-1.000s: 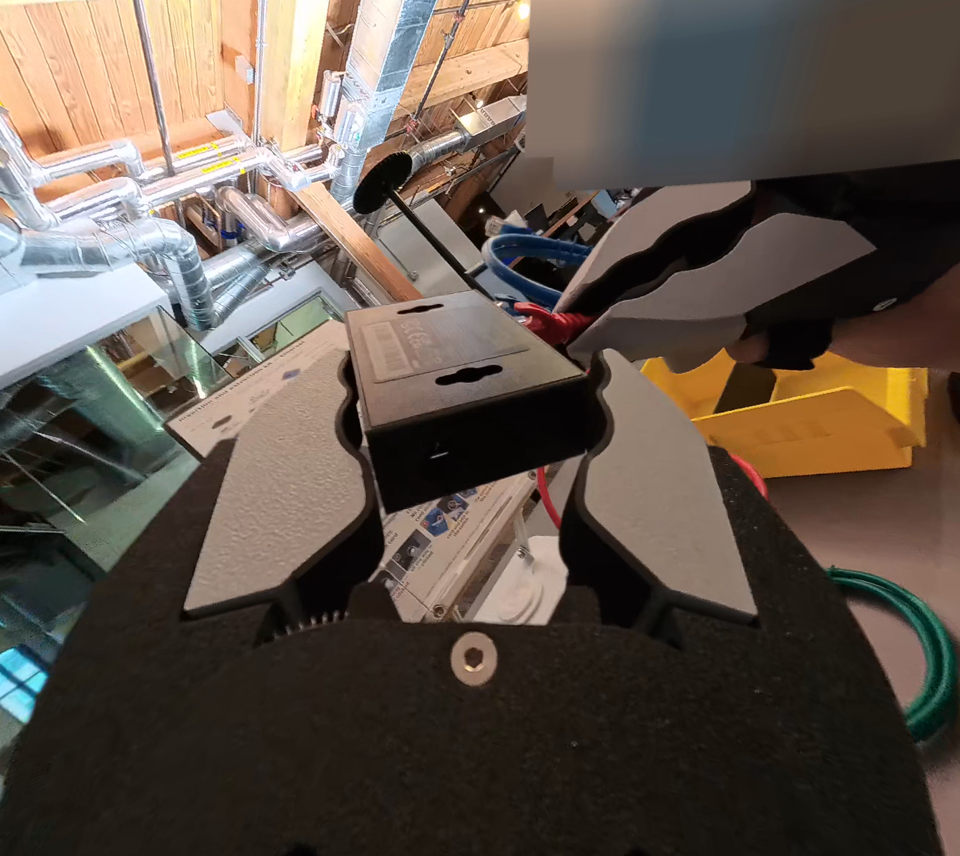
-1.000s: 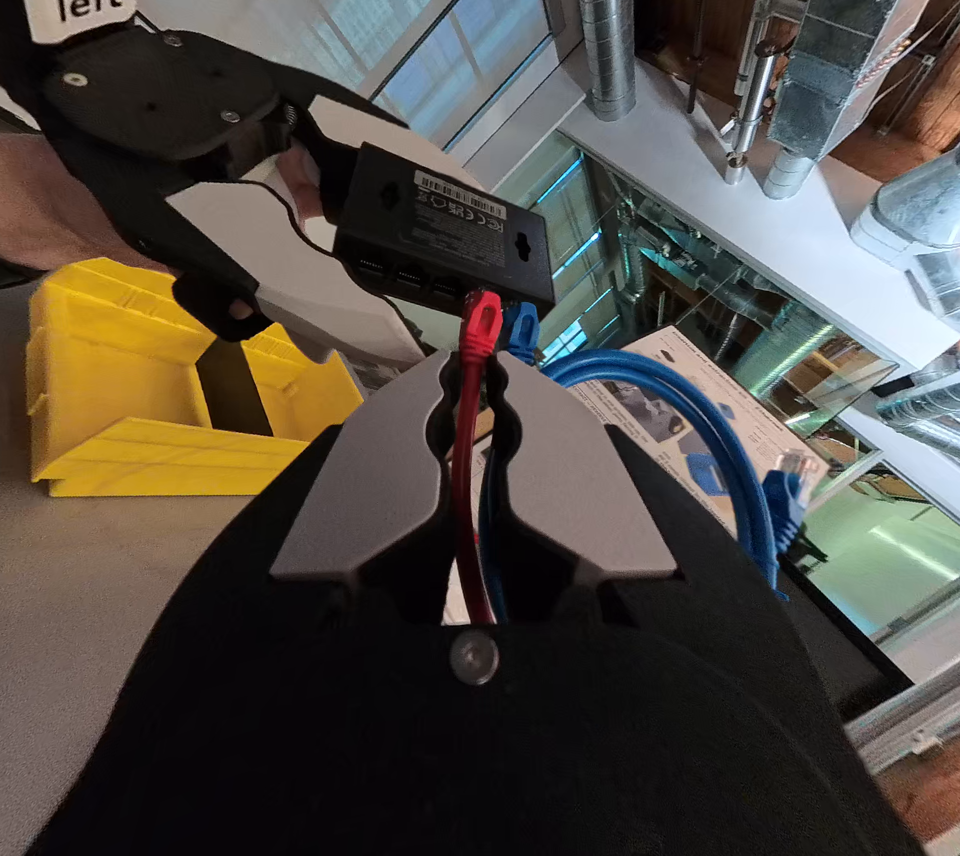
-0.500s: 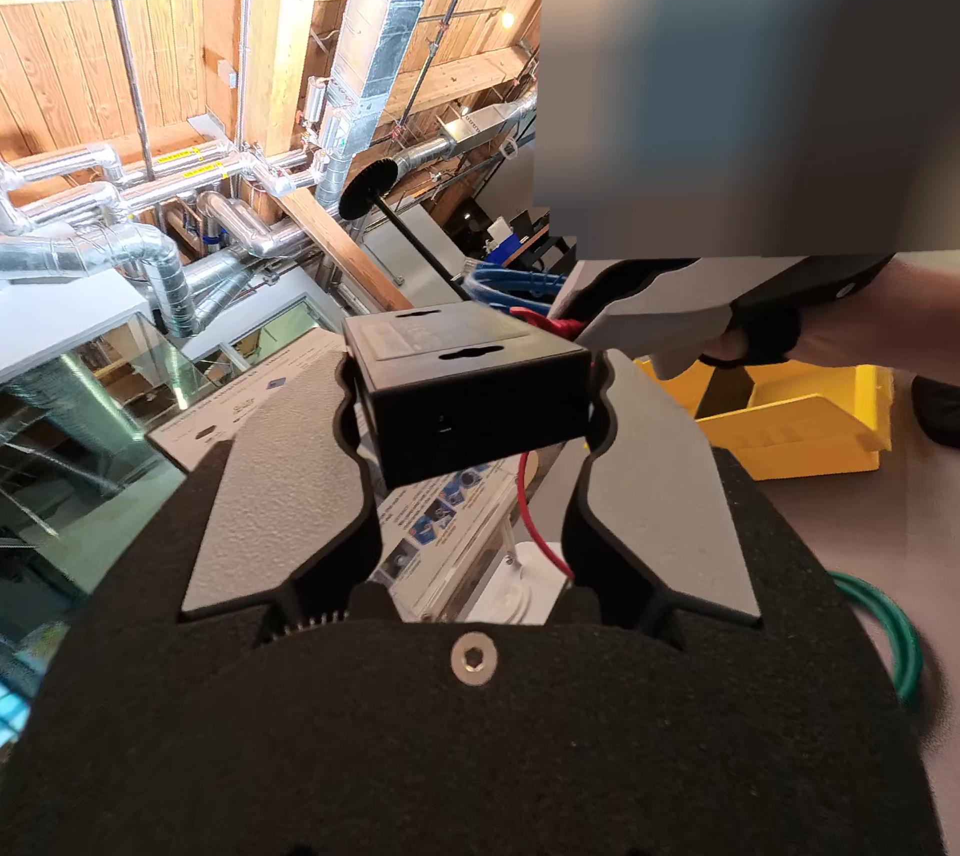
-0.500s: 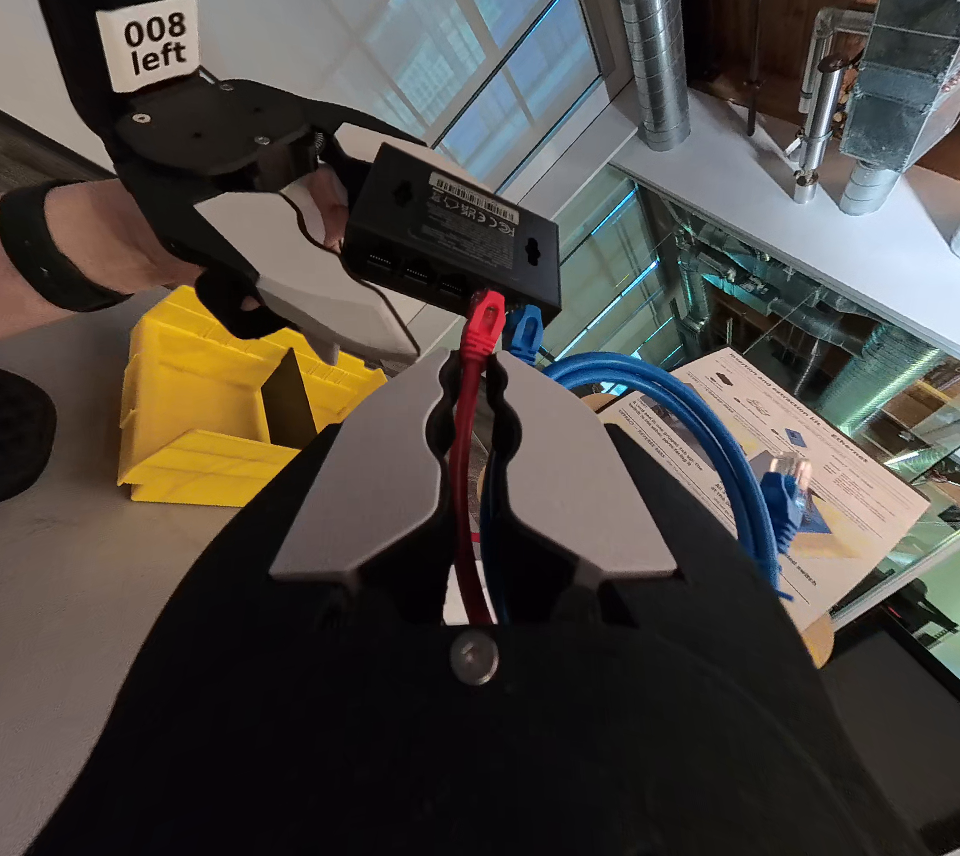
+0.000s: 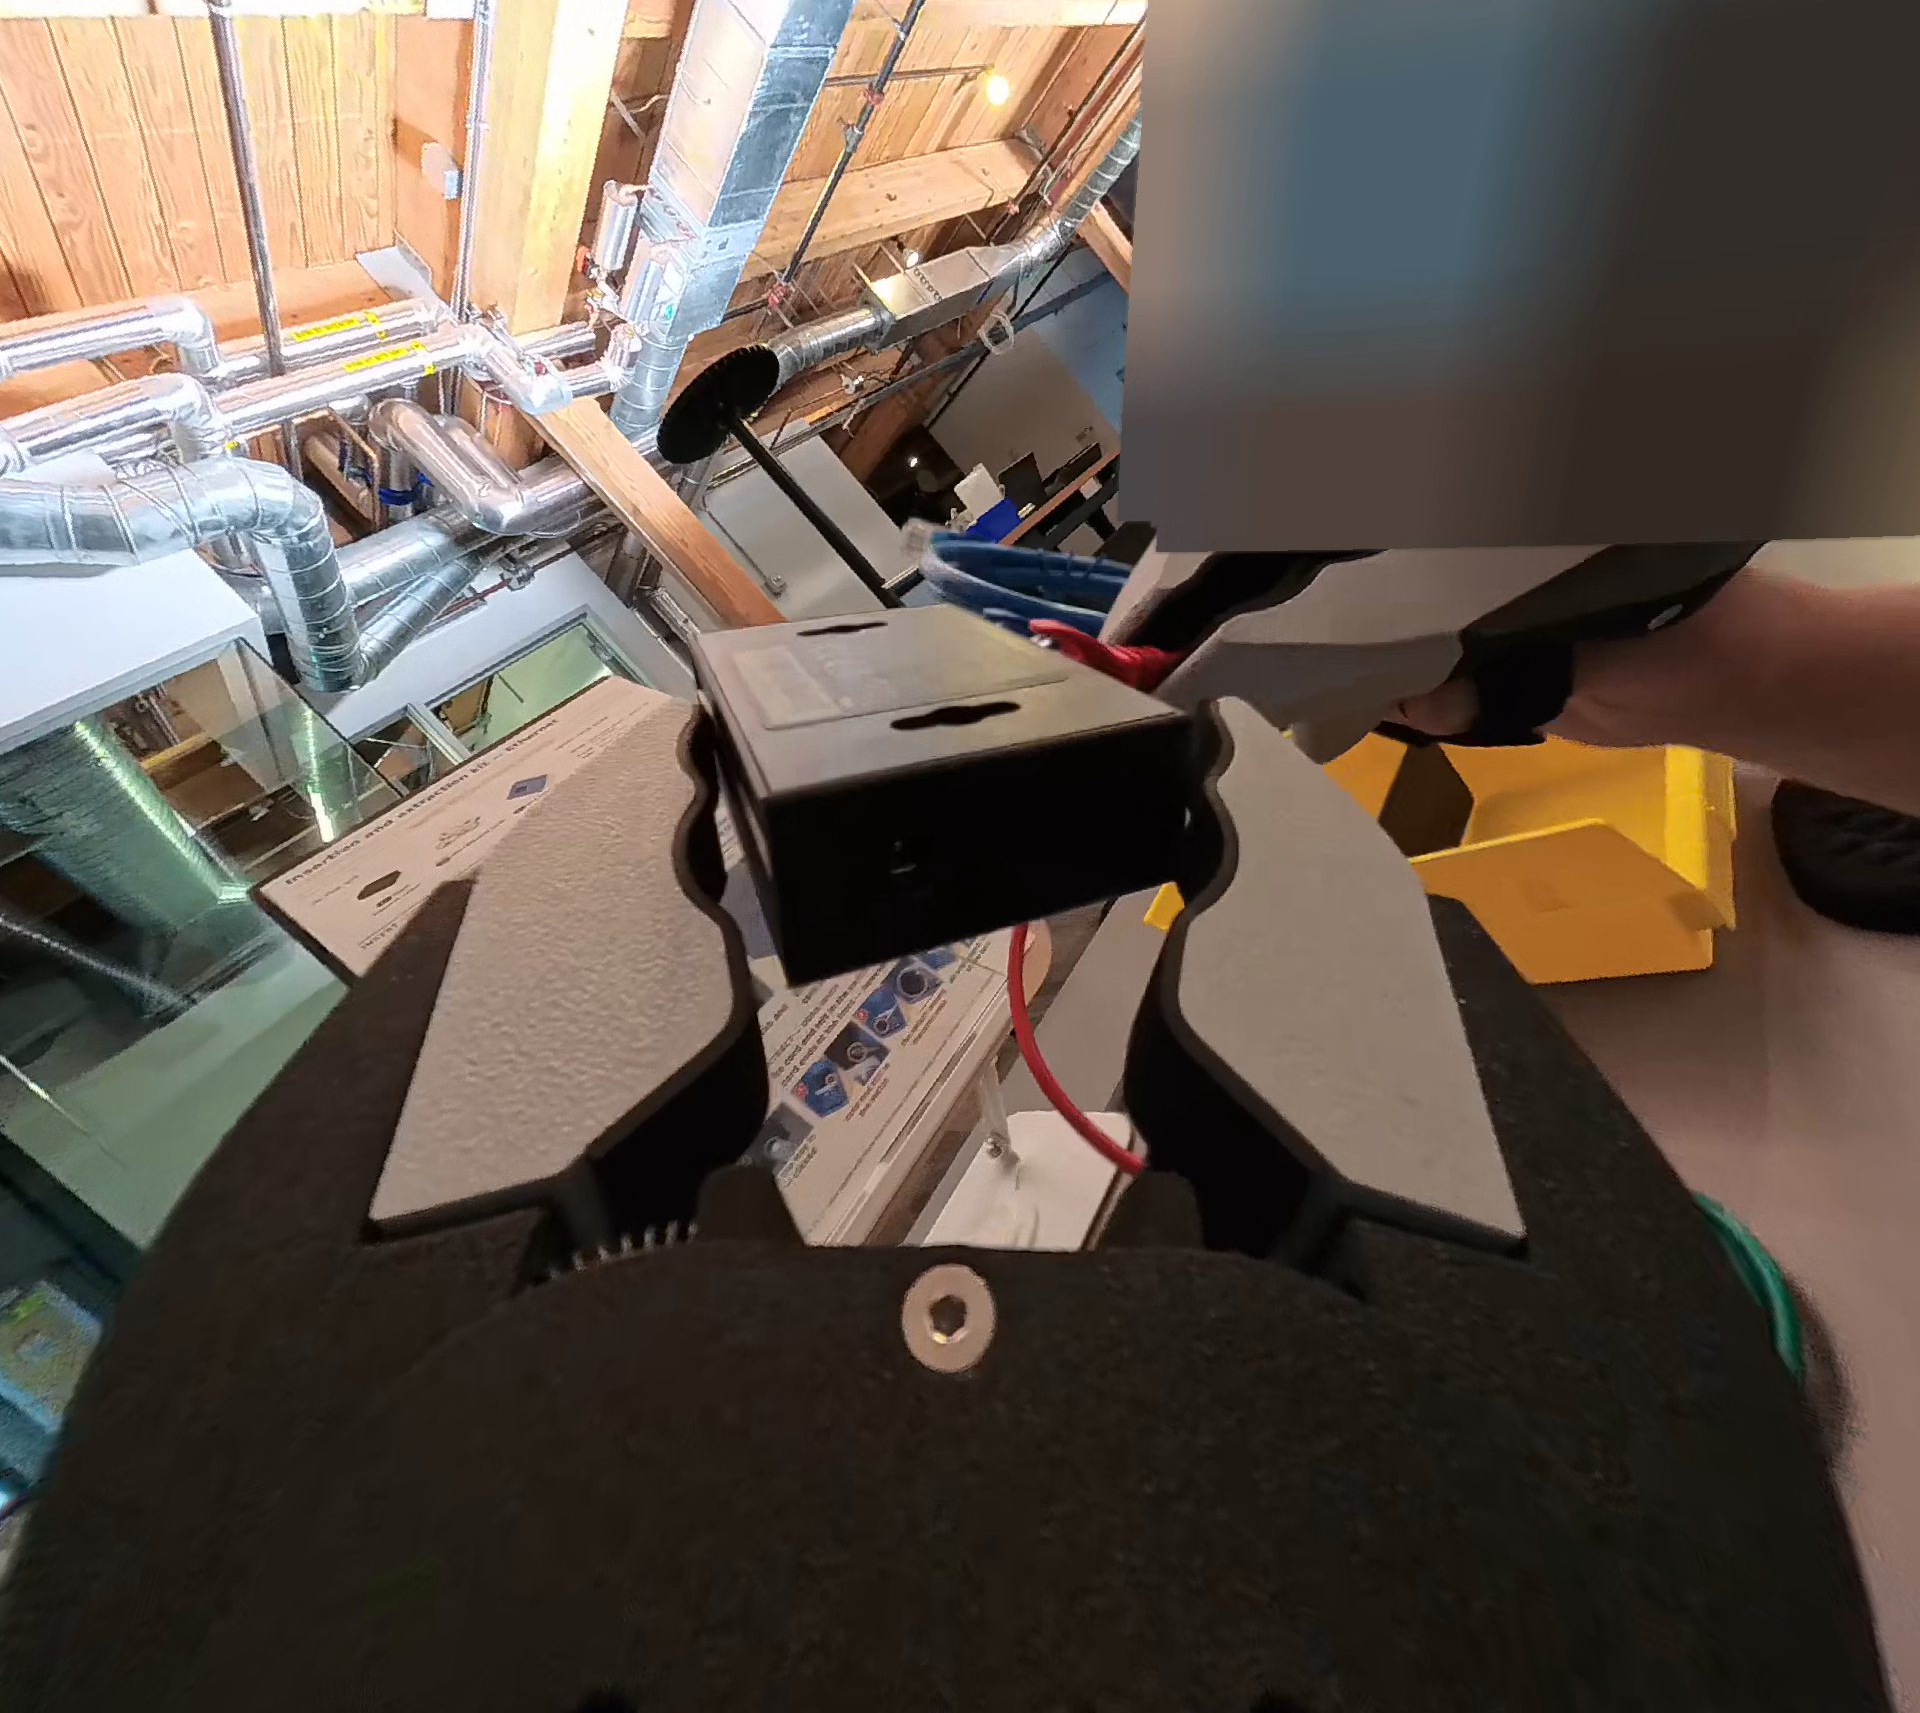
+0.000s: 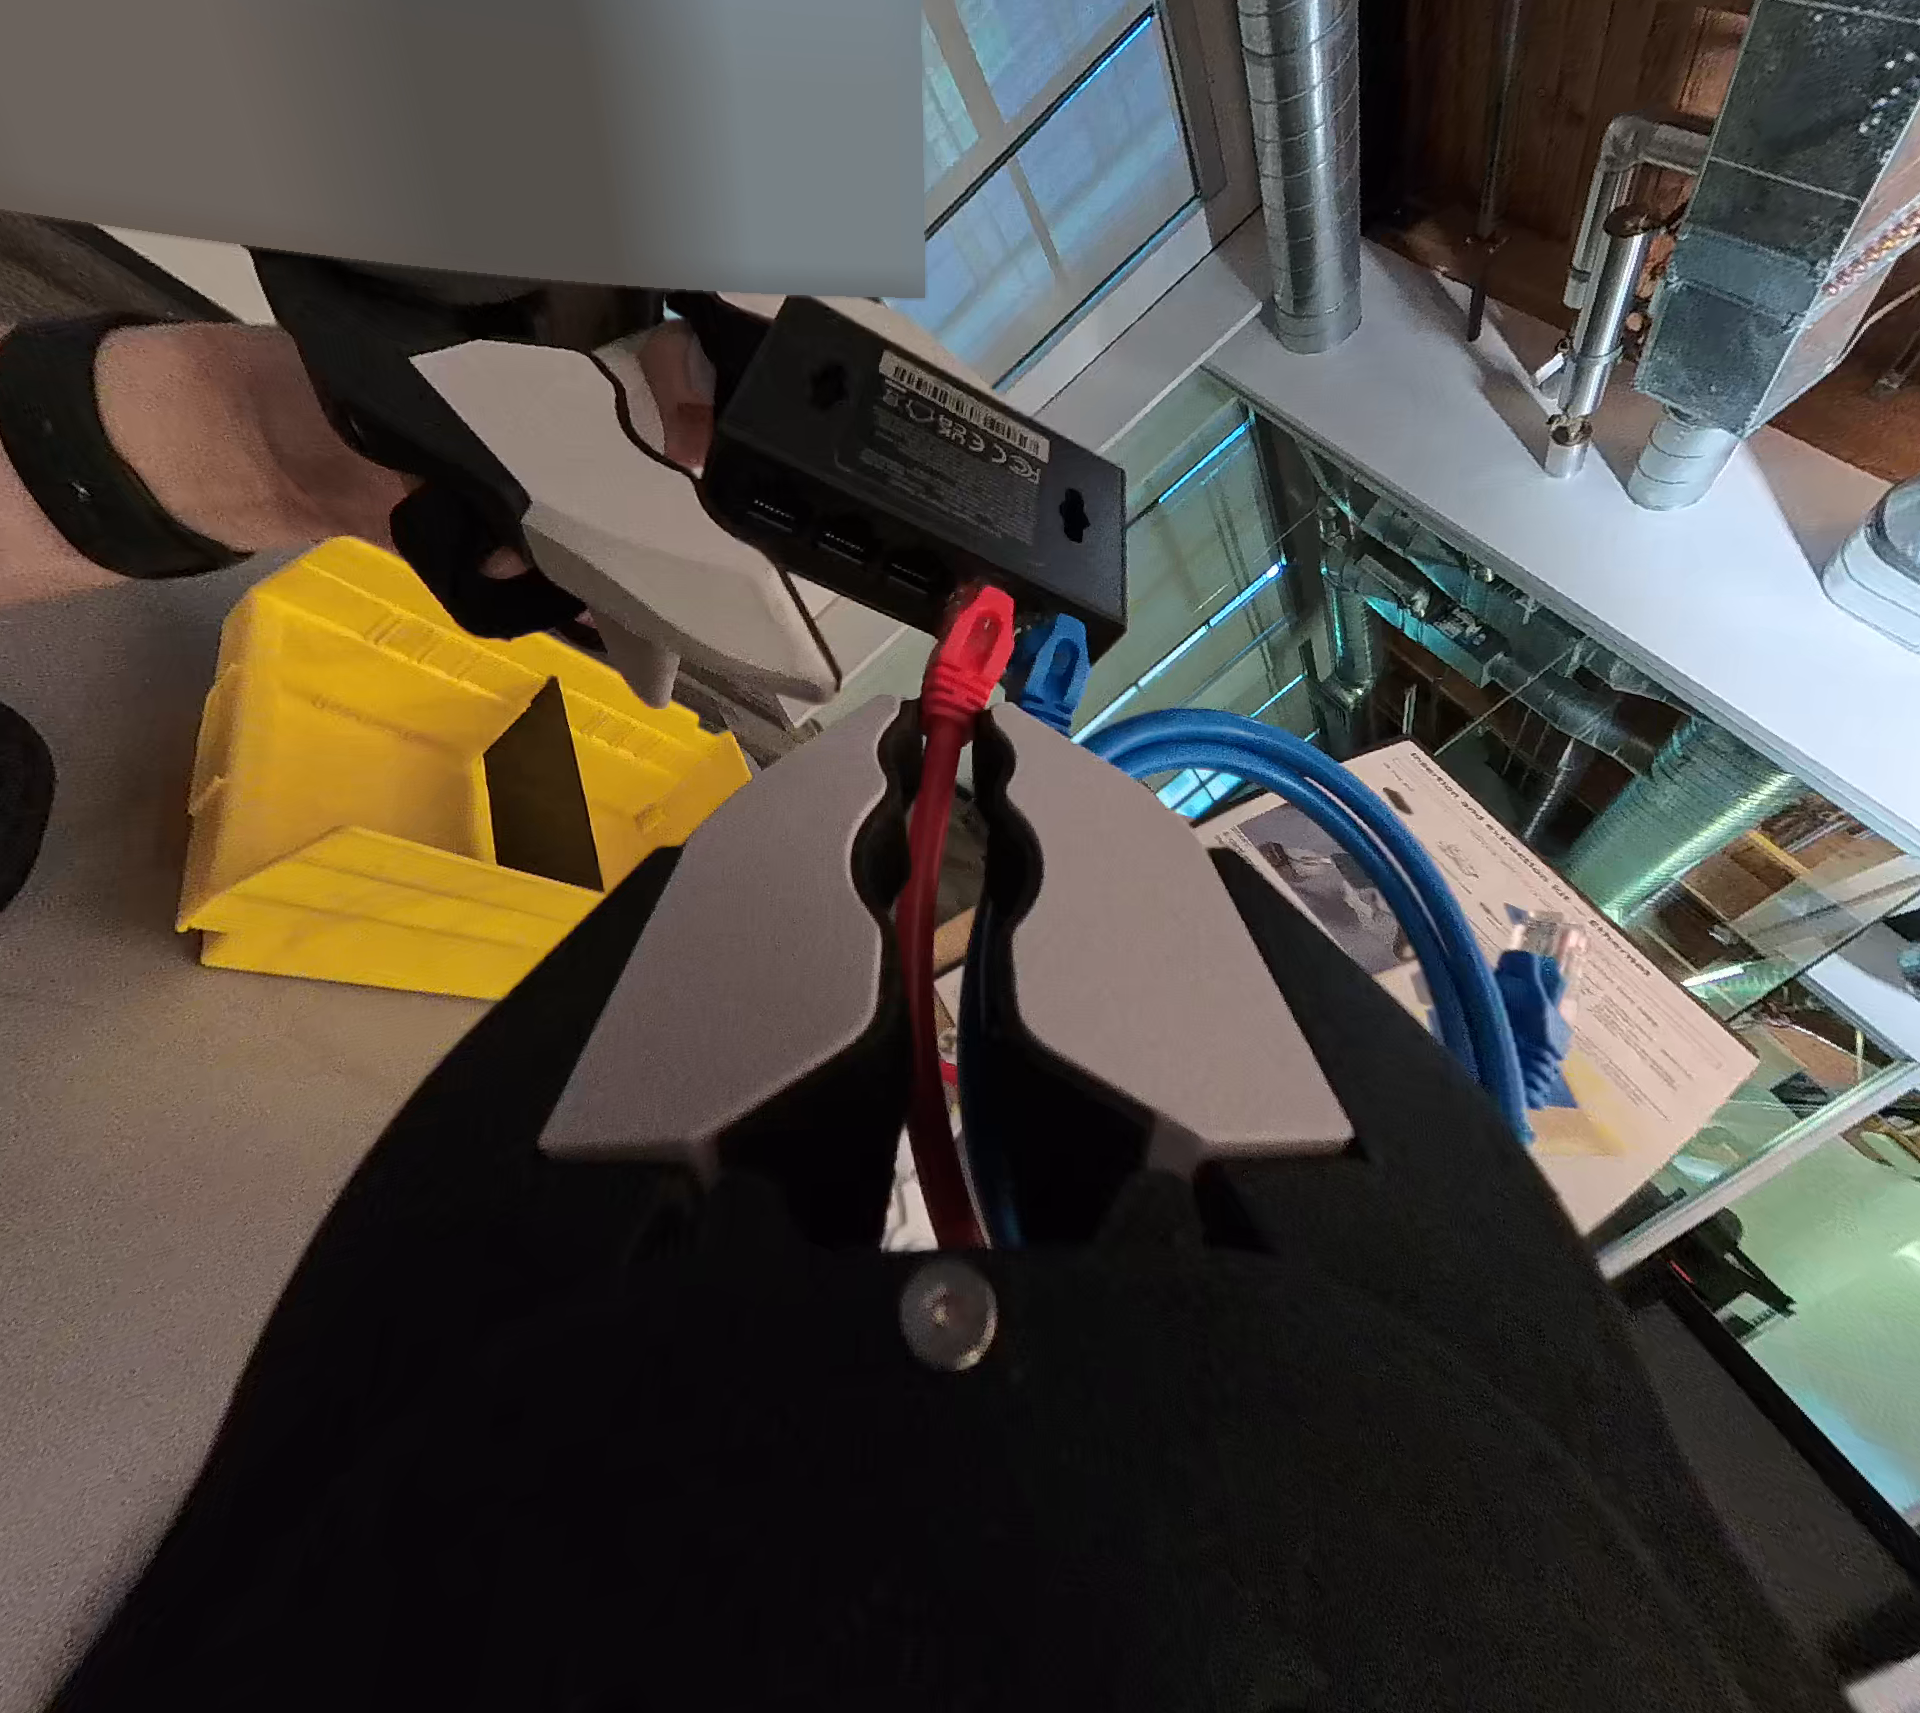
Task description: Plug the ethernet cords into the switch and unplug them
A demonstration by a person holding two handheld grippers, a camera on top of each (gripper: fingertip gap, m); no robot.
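Note:
My left gripper (image 5: 951, 775) is shut on the black switch (image 5: 935, 749) and holds it in the air, underside up. The switch also shows in the right wrist view (image 6: 925, 468). My right gripper (image 6: 940, 728) is shut on the red ethernet cord (image 6: 930, 884) just behind its red plug (image 6: 971, 645), which sits at a port of the switch. A blue plug (image 6: 1055, 666) sits in the port beside it, and its blue cord (image 6: 1351, 832) loops to the right with a loose blue plug (image 6: 1538, 1019). The right gripper shows in the left wrist view (image 5: 1164, 661) beyond the switch.
A yellow bin (image 6: 416, 790) stands on the grey table (image 6: 208, 1196); it also shows in the left wrist view (image 5: 1558, 863). A printed instruction sheet (image 6: 1507, 936) lies to the right. A green cable (image 5: 1756, 1279) lies at the right edge of the left view. A person's hands hold both grippers. My left and right fingertips are right by each other.
Both grippers have lowered and tilted slightly with the switch and red cord. The red plug has stayed at the switch port. Both grips are unchanged.

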